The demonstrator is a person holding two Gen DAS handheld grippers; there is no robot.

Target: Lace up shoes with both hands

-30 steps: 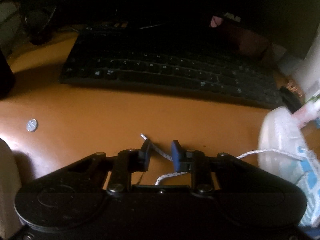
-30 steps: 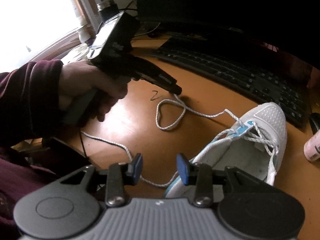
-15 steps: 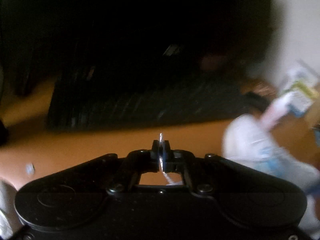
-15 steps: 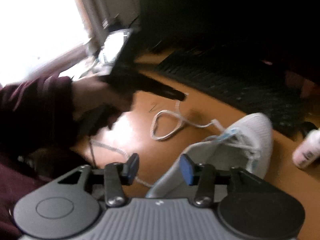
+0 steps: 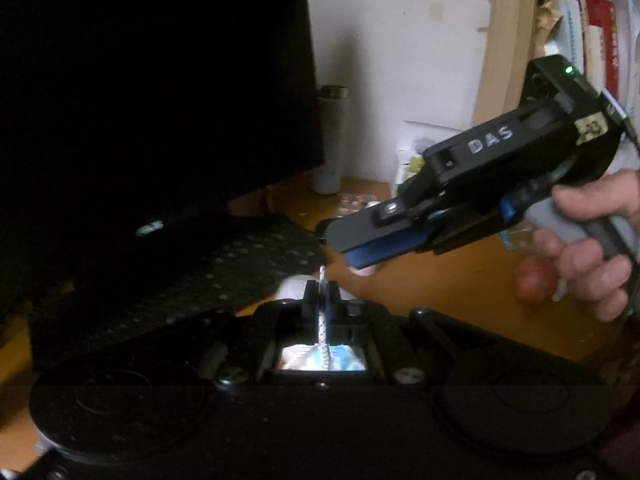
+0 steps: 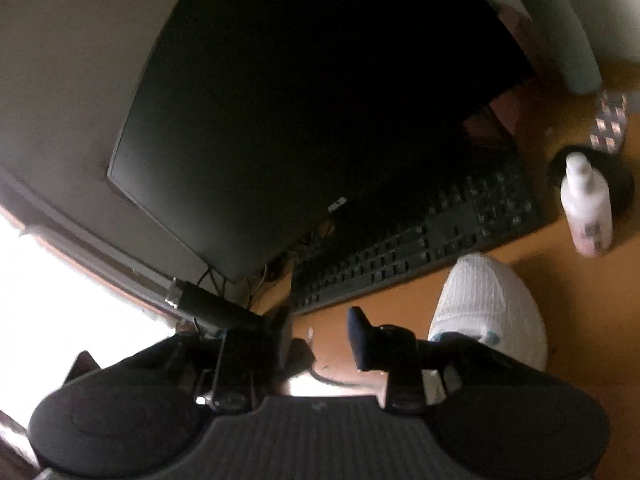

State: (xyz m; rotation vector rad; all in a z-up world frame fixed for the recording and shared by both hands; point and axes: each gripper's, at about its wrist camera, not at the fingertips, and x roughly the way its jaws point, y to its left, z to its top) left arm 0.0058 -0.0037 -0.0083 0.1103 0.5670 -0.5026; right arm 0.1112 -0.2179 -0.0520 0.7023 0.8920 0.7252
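Note:
In the left wrist view my left gripper (image 5: 322, 300) is shut on the white shoelace (image 5: 322, 280). The lace's tip sticks up just past the pads. The white and blue shoe (image 5: 320, 358) shows through the gap under the fingers. My right gripper (image 5: 362, 262), held by a hand (image 5: 588, 264), hovers just right of and above the lace tip. Its blue pads (image 5: 384, 250) point at the tip. In the right wrist view the right gripper (image 6: 320, 336) has its jaws closing with a clear gap and nothing pressed between them. The shoe's toe (image 6: 488, 308) lies to its right.
A black keyboard (image 6: 420, 248) and a dark monitor (image 6: 320, 100) stand behind the shoe on the orange desk (image 6: 580, 320). A white bottle (image 6: 586, 208) lies at the right. A grey flask (image 5: 330, 140), boxes and papers (image 5: 568, 40) crowd the desk's right side.
The left gripper shut on the lace and lifted it off the desk. Both grippers rose and rolled. The right gripper came up beside the lace tip and its jaws narrowed.

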